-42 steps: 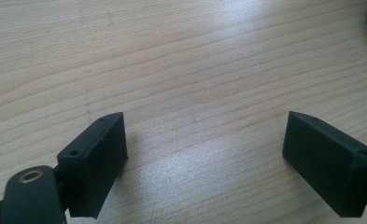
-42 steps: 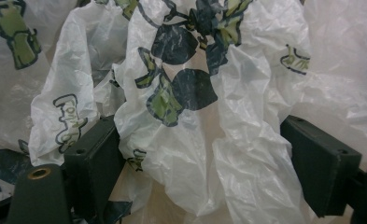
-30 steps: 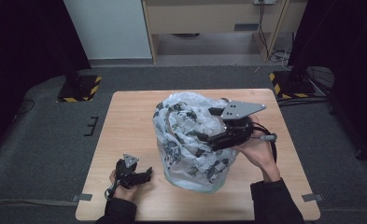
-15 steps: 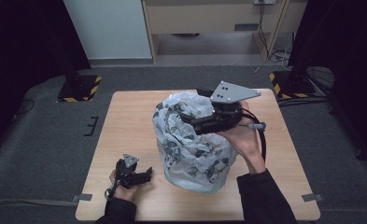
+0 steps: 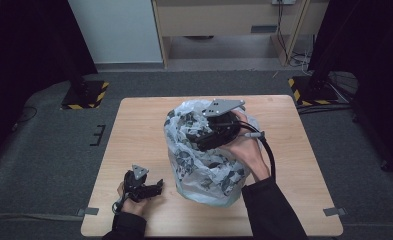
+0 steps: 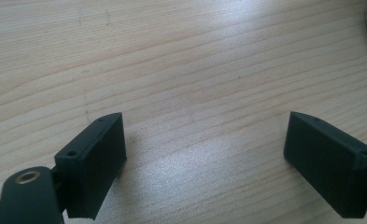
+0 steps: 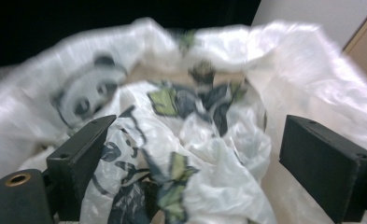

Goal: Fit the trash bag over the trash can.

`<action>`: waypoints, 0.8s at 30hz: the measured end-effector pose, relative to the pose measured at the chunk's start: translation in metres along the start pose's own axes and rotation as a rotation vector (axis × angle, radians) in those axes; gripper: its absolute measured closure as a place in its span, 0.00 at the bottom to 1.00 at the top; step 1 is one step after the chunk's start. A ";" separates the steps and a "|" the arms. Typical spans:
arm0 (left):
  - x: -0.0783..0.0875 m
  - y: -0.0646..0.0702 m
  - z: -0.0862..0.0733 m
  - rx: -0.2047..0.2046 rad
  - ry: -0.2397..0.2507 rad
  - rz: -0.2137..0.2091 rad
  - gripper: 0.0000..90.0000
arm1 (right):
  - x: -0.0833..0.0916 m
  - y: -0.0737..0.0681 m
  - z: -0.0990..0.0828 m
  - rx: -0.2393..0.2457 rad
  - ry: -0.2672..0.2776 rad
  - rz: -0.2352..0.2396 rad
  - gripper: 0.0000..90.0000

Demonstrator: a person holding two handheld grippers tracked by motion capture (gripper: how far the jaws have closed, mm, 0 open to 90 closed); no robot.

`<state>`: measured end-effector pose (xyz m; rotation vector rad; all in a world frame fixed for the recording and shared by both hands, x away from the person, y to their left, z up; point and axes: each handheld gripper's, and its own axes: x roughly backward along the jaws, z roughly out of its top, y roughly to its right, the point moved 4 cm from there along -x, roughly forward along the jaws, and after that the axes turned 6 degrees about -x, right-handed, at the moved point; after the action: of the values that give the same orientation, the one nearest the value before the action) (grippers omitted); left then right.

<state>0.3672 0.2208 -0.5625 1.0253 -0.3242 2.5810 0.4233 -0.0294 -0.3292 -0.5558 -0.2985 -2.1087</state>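
Note:
A white plastic bag (image 5: 204, 167) printed with pandas and green leaves stands crumpled in the middle of the wooden table (image 5: 139, 130). My right gripper (image 5: 200, 139) hovers at the bag's top, jaws pointing left and down into it. In the right gripper view, which is blurred, my right gripper (image 7: 195, 140) is open with the bag's folds (image 7: 172, 121) between and beyond the jaws, nothing pinched. My left gripper (image 5: 155, 188) rests on the table at the front left, apart from the bag. It is open (image 6: 204, 140) over bare wood.
Grey carpet surrounds the table (image 6: 181, 56). Black stands with yellow-striped bases (image 5: 84, 95) sit on the floor at the far left and far right. A wooden desk (image 5: 224, 20) is at the back. The right gripper's cable (image 5: 269, 155) loops over the person's wrist.
The right gripper rose from the bag's right side and swung left over its top. The left gripper stayed still.

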 end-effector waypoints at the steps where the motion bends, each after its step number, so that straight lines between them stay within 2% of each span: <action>1: 0.000 0.000 0.000 0.000 0.000 -0.001 0.14 | -0.003 0.000 -0.003 -0.001 -0.025 0.003 0.13; 7: 0.000 0.000 0.000 0.000 0.000 -0.001 0.14 | -0.016 0.000 -0.013 0.015 -0.145 -0.005 0.12; 19: 0.000 0.000 0.000 0.000 0.000 0.000 0.14 | -0.038 -0.001 -0.026 0.035 -0.301 -0.009 0.11; 24: 0.000 0.000 0.000 -0.001 0.001 -0.001 0.14 | -0.043 -0.002 -0.031 0.045 -0.341 -0.007 0.11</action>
<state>0.3672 0.2208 -0.5625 1.0231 -0.3249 2.5801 0.4343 -0.0102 -0.3772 -0.8899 -0.5394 -2.0034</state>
